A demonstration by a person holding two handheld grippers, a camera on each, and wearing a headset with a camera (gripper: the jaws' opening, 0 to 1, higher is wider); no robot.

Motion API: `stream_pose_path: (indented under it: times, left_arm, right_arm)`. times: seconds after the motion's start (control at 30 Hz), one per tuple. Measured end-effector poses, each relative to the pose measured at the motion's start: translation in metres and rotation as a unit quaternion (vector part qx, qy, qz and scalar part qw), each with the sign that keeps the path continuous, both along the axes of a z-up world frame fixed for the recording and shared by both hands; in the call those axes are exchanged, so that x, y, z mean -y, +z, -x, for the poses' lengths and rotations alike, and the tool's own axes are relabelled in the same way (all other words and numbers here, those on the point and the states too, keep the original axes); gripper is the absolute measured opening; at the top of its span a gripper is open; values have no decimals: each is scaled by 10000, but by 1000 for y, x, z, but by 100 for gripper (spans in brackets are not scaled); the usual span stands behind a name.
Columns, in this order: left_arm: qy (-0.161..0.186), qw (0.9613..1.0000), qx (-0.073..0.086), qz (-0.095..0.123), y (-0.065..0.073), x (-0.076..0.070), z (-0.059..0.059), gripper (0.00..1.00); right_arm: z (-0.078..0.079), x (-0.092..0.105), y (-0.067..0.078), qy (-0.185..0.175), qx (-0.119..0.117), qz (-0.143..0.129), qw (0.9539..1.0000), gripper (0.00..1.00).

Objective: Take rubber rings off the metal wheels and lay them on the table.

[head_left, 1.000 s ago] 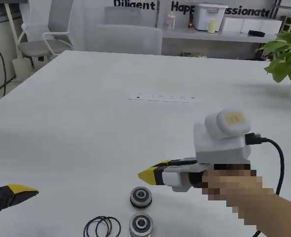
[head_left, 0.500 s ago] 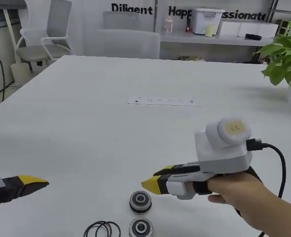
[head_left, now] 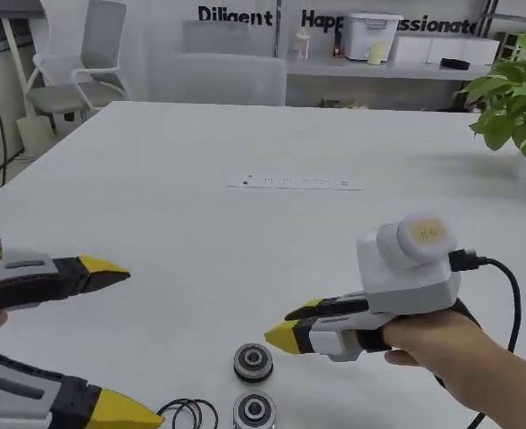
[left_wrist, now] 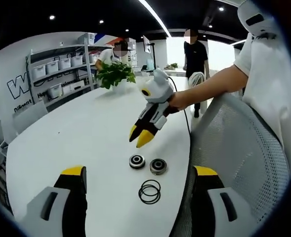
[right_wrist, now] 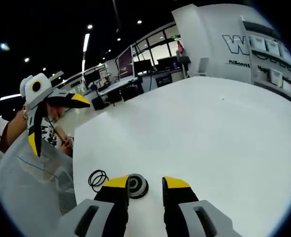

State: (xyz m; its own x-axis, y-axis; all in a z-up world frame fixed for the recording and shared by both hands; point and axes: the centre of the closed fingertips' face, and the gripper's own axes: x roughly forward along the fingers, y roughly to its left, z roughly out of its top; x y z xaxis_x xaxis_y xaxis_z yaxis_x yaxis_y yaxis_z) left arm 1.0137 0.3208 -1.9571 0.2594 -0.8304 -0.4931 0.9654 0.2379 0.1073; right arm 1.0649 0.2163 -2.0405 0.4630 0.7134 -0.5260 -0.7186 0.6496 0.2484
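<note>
The right hand-held gripper point(head_left: 285, 326) hangs just above the white worktop point(head_left: 245, 232), held in a hand point(head_left: 437, 344). Its yellow-tipped jaws stand a little apart with nothing between them. The first metal wheel point(head_left: 254, 362) lies flat just below and in front of its tips. In the right gripper view this wheel shows through the gap between the jaws, not touched by either. The second metal wheel point(head_left: 255, 411) lies just beside the first, on the side nearer the person.

A small heap of thin black rubber rings point(head_left: 187, 414) lies flat on the worktop, overlapping one another. It sits beside the second wheel, towards the left hand-held gripper point(head_left: 144, 344). That gripper's jaws are spread wide and hold nothing. In the left gripper view, both wheels and the rings sit ahead of it, in the span between its jaws.

Well beyond the right hand-held gripper, dark wall lettering point(head_left: 240, 13) reads "Diligent". It is followed by "Happ" and "ssionate", with a white storage box point(head_left: 372, 31) covering the letters between. A flat strip point(head_left: 294, 182) set in the worktop ahead of both grippers carries small marks too fine to read. A green plant point(head_left: 513, 89) stands at the far right.
</note>
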Motion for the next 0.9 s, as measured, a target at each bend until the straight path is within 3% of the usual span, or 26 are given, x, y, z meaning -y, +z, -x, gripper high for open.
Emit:
stream_pose_path:
  times: [0.17, 0.6, 0.9]
  left_arm:
    - [-224, 9996, 140, -31, 7, 14, -8, 85]
    - [-602, 9977, 309, -54, 8, 45, -27, 80]
    - [-775, 9966, 106, 270, 3, 77, -33, 70]
  right_arm:
    - [0, 3, -1, 8, 3, 22, 10000, 23]
    - [6, 5, -12, 172, -94, 203, 9996, 23]
    - [16, -2, -25, 461, -161, 455, 9978, 22]
